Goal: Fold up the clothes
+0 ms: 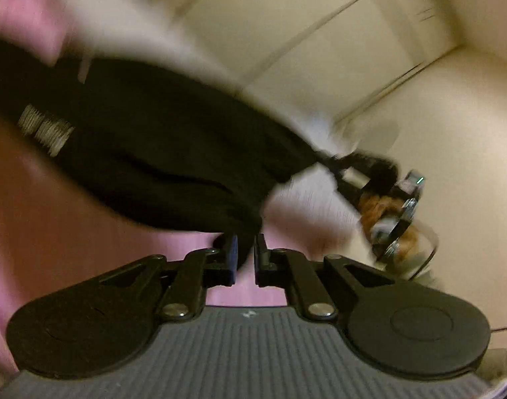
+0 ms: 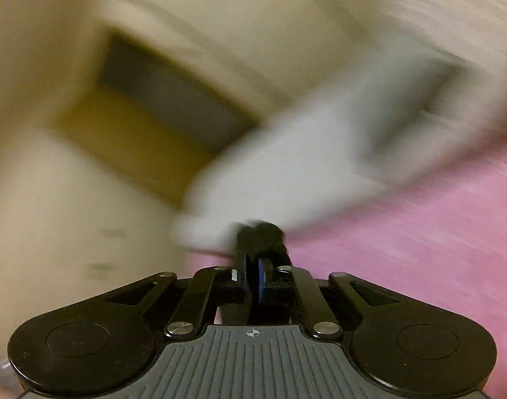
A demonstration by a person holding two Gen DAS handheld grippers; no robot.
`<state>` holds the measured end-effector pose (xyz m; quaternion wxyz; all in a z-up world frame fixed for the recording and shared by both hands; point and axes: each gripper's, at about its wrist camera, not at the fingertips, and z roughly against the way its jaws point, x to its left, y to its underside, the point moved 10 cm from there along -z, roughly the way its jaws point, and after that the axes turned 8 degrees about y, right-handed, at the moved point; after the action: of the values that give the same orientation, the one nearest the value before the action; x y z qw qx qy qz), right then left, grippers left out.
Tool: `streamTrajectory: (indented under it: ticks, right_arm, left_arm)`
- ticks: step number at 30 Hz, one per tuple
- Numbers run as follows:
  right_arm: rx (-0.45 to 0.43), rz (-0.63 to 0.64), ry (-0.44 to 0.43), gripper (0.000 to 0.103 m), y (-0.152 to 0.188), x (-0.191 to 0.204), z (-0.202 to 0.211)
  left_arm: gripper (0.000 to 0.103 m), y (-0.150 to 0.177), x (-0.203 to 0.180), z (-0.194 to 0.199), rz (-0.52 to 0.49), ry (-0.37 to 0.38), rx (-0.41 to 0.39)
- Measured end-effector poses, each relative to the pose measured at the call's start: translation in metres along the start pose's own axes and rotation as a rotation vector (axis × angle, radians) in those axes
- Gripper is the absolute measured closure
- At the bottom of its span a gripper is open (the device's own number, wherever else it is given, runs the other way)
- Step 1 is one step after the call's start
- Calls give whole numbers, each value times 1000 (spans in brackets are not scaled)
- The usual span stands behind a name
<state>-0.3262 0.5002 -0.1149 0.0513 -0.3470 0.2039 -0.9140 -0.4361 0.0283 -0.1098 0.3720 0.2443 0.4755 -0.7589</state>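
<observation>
A black garment (image 1: 147, 139) with a white print hangs stretched in the air in the left wrist view, blurred by motion. My left gripper (image 1: 246, 249) is shut on its lower edge. The other end runs to my right gripper (image 1: 350, 166), seen at the right with the person's hand behind it. In the right wrist view my right gripper (image 2: 253, 256) is shut on a bunched bit of the black garment (image 2: 270, 232). The pink bed sheet (image 2: 420, 249) lies below.
A white pillow or bedding (image 2: 303, 173) lies beyond the right gripper. Cream walls and wardrobe doors (image 1: 336, 33) fill the background. A dark and yellow opening (image 2: 147, 116) shows in the blurred right wrist view.
</observation>
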Motion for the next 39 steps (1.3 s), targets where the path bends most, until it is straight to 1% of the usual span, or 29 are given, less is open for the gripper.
streamTrajectory:
  ticks: [1, 2, 3, 4, 5, 6, 8, 9, 10, 13, 15, 17, 18, 20, 22, 24, 27, 30, 32, 37, 39]
  right_arm:
    - [-2, -23, 125, 84, 7, -50, 2]
    - [-6, -38, 221, 77, 16, -94, 8]
    - [-13, -47, 284, 74, 25, -131, 19]
    - [-13, -66, 323, 73, 34, -161, 28]
    - [-7, -95, 336, 71, 43, -182, 37]
    - [0, -124, 349, 69, 52, -204, 45]
    - [12, -183, 374, 67, 70, -246, 62]
    - [19, -200, 381, 67, 82, -260, 70]
    - [26, -204, 382, 66, 97, -267, 79]
    - [48, -214, 385, 65, 140, -285, 105]
    - [63, -220, 387, 65, 169, -298, 122]
    - [79, -217, 370, 65, 195, -295, 129]
    - [84, -215, 361, 65, 205, -291, 129]
    - [82, -218, 351, 65, 222, -291, 126]
    - [74, -241, 354, 64, 239, -285, 122]
    - [48, -294, 374, 64, 253, -278, 116]
    - [1, -385, 399, 64, 277, -266, 107]
    - [-37, -492, 426, 64, 310, -248, 93]
    - [-47, -556, 427, 64, 334, -232, 85]
    - [-84, -669, 456, 64, 387, -217, 83]
    - [-99, -712, 469, 64, 409, -213, 83]
  left_arm:
    - [98, 33, 8, -19, 65, -18, 60]
    - [98, 67, 15, -37, 130, -36, 119]
    - [98, 100, 22, -55, 195, -54, 179]
    - [98, 134, 28, -73, 260, -72, 239]
    - [98, 141, 32, -76, 263, -106, 239]
    - [98, 132, 35, -72, 211, -156, 209]
    - [98, 116, 30, -66, 76, -276, 181]
    - [98, 108, 30, -65, 15, -336, 176]
    - [98, 105, 33, -61, -25, -377, 176]
    - [95, 96, 46, -66, -66, -423, 166]
    - [94, 101, 69, -37, -71, -428, 164]
    - [94, 94, 80, -35, -77, -427, 167]
    - [94, 86, 83, -43, -86, -425, 174]
    - [93, 79, 97, -31, -115, -416, 189]
    - [93, 61, 113, -33, -157, -407, 201]
    - [93, 39, 126, -43, -195, -392, 215]
    - [92, 12, 154, -53, -252, -365, 280]
    - [92, -15, 184, -61, -312, -339, 349]
    - [91, -30, 207, -67, -342, -347, 380]
    - [91, -44, 264, -96, -396, -311, 539]
    - [91, -45, 281, -109, -418, -315, 579]
